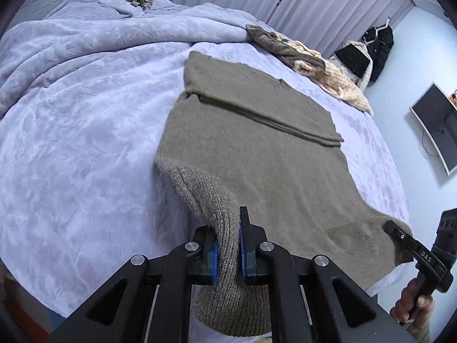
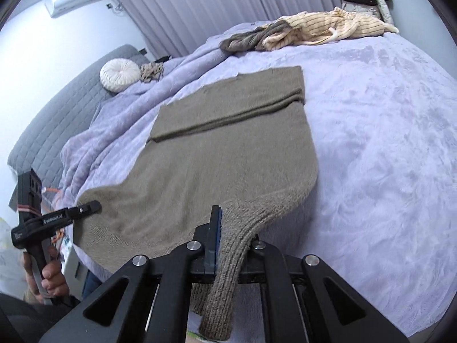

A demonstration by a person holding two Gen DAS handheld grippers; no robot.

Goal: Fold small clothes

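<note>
A taupe knit sweater (image 1: 251, 145) lies flat on the lilac bed, with a sleeve folded across its middle; it also shows in the right wrist view (image 2: 228, 148). My left gripper (image 1: 228, 243) is shut on the ribbed hem at the near left corner and lifts it slightly. My right gripper (image 2: 231, 245) is shut on the ribbed hem at the near right corner. Each gripper also shows in the other's view: the right gripper at the far right (image 1: 400, 233), the left gripper at the far left (image 2: 88, 207), both gripping the sweater's near edge.
The lilac plush blanket (image 1: 85, 114) covers the bed. A heap of cream striped and grey clothes (image 2: 308, 31) lies at the far edge. A round white cushion (image 2: 121, 74) sits by the grey headboard. A wall monitor (image 1: 437, 125) hangs right of the bed.
</note>
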